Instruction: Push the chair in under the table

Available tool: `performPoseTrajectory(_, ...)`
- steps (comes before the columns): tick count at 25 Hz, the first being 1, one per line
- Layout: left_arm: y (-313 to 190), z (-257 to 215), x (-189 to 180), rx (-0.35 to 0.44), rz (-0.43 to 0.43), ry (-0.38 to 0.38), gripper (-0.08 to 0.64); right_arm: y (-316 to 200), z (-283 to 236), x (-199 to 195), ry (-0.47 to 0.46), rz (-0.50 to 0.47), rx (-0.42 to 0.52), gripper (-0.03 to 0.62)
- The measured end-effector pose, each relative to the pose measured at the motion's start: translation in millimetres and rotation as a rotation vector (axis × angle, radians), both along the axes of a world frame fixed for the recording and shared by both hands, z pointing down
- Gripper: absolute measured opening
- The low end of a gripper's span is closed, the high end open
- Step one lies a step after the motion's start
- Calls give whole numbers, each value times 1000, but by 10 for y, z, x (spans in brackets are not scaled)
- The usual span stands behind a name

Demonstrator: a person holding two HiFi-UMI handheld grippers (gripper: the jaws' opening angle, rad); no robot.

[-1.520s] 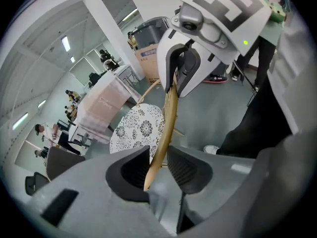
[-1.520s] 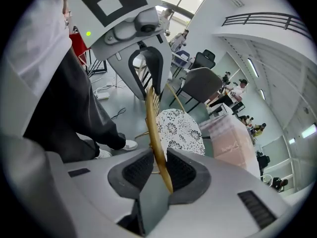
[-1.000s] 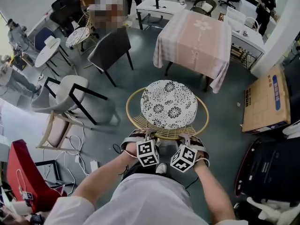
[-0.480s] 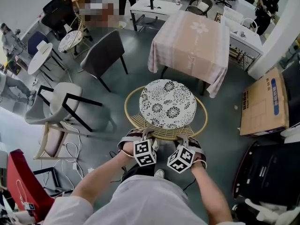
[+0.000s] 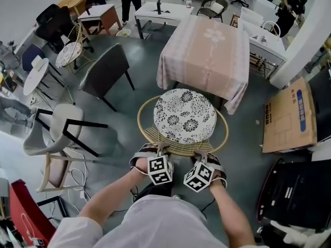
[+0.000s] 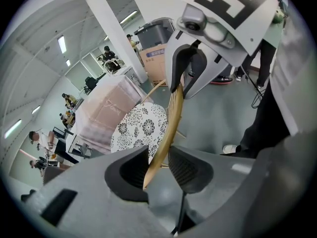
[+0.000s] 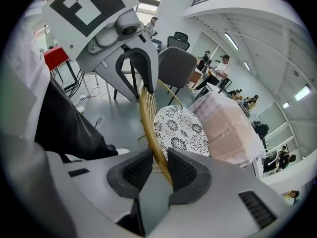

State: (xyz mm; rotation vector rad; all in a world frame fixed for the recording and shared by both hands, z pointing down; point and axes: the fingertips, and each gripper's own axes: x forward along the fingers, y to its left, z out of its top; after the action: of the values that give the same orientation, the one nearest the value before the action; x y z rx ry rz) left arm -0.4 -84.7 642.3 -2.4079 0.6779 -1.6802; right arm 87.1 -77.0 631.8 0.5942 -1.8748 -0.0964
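Note:
A round rattan chair with a black-and-white flowered cushion (image 5: 184,115) stands right in front of me, its front at the near edge of the table (image 5: 207,50) draped in a pink cloth. My left gripper (image 5: 164,150) and right gripper (image 5: 202,155) sit side by side on the chair's back rim (image 5: 178,150). In the left gripper view the rattan rim (image 6: 173,113) runs between the pads of the left gripper (image 6: 158,165). The right gripper view shows the rim (image 7: 147,118) pinched tightly by the right gripper (image 7: 159,170), with the cushion (image 7: 181,130) and table (image 7: 228,133) beyond.
A dark grey chair (image 5: 106,71) stands to the left of the table, and a pale chair (image 5: 57,128) lies tipped further left. A cardboard box (image 5: 288,112) lies on the floor at the right. White tables (image 5: 160,9) and people fill the back.
Both grippers and the chair have moved forward toward the table. The table and the room now sit lower and closer in the head view.

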Motion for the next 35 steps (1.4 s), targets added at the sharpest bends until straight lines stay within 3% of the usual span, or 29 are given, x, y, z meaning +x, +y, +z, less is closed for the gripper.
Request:
performPoseTrajectory(18, -985, 7, 38, -4, 127, 4, 124, -937, -15, 37, 25, 118, -21, 84)
performPoseTrajectory(35, -1639, 56, 71, -32, 161, -18, 127, -1517, 2, 69, 52, 175, -45, 86)
